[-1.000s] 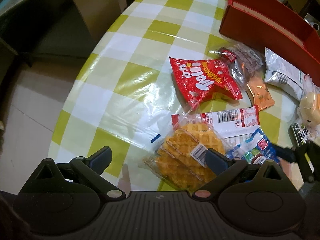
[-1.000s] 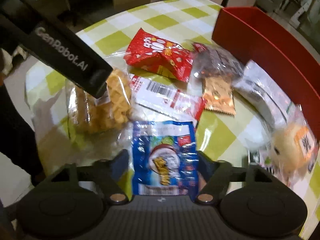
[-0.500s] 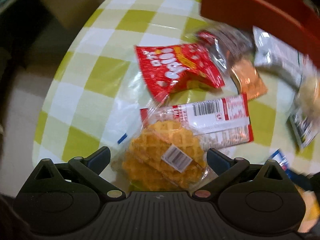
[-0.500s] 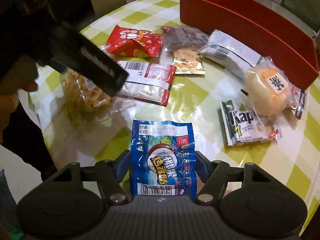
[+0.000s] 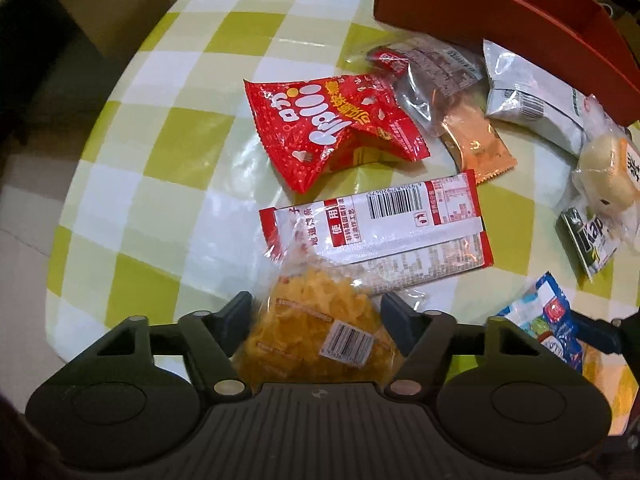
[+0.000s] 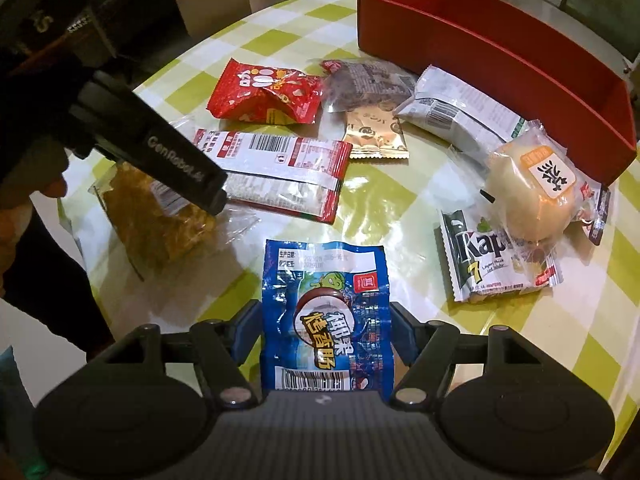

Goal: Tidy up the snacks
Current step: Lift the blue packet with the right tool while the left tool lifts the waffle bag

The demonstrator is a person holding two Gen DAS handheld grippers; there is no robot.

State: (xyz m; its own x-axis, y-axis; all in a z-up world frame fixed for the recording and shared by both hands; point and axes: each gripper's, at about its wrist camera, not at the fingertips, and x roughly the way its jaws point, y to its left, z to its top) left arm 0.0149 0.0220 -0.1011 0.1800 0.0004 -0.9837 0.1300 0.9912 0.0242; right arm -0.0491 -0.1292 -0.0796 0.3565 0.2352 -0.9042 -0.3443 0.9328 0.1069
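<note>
A: What did the left tongs [image 5: 316, 312] have?

B: They were closed onto the clear waffle bag [image 5: 320, 332], one finger pressed against each side of it. The bag sat at the near rim of the checked worktop [image 5: 188, 136], just this side of the long red-and-white packet [image 5: 380, 224], its crimped top lying over that packet's corner.

A: And the right tongs [image 6: 326, 324]?

B: Clamped on the blue sausage pouch [image 6: 326, 320], barcode end toward the handle. That pouch was also on the near side of the red-and-white packet [image 6: 276, 168], a little apart from it.

A: Where was the rest, going by that packet?

B: Just beyond it lay the red puffed bag [image 5: 332, 124]. Past its far right corner sat a small orange sachet [image 5: 476, 144], and behind the sachet a clear bag of dark pieces [image 5: 432, 72]. Farther right lay a white-and-green pack [image 5: 532, 108], then a round bun in film [image 6: 532, 188] resting partly on a wafer pack [image 6: 492, 264].

A: And the red box [image 6: 500, 52]?

B: Well behind the packet, at the far side of the worktop, open-topped; I couldn't see its floor
</note>
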